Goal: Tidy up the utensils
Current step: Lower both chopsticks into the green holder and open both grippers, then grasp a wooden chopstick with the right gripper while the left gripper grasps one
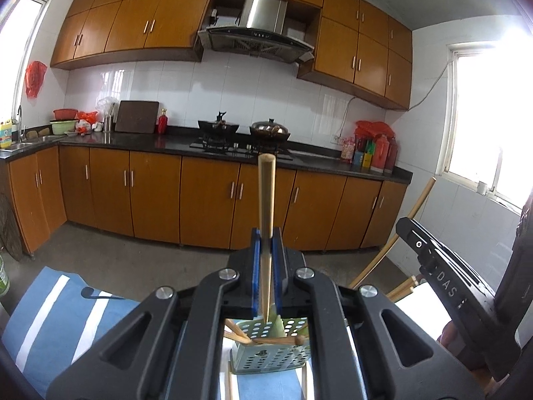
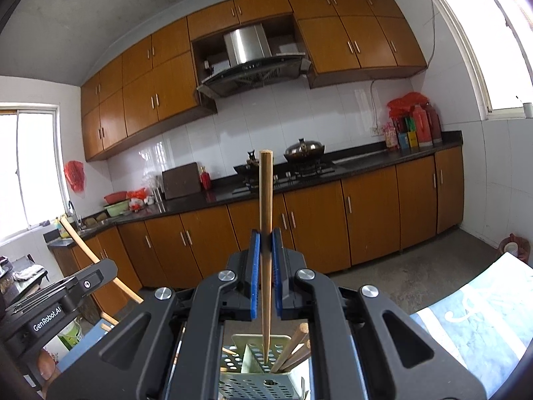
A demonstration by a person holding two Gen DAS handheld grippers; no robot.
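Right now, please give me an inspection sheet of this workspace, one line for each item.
Surface: blue and white striped cloth under the holder.
Job's things: green perforated utensil holder with several chopsticks inside; loose chopsticks lie beside it.
Clutter: nothing seen near the holder.
Grippers: left gripper shut on a chopstick; right gripper shut on another chopstick; both tips point down at the holder.
Cables: white wire on the tiled wall, far from the work.
Surroundings: orange cabinets, dark counter with stove, wok and bottles, range hood, bright windows.
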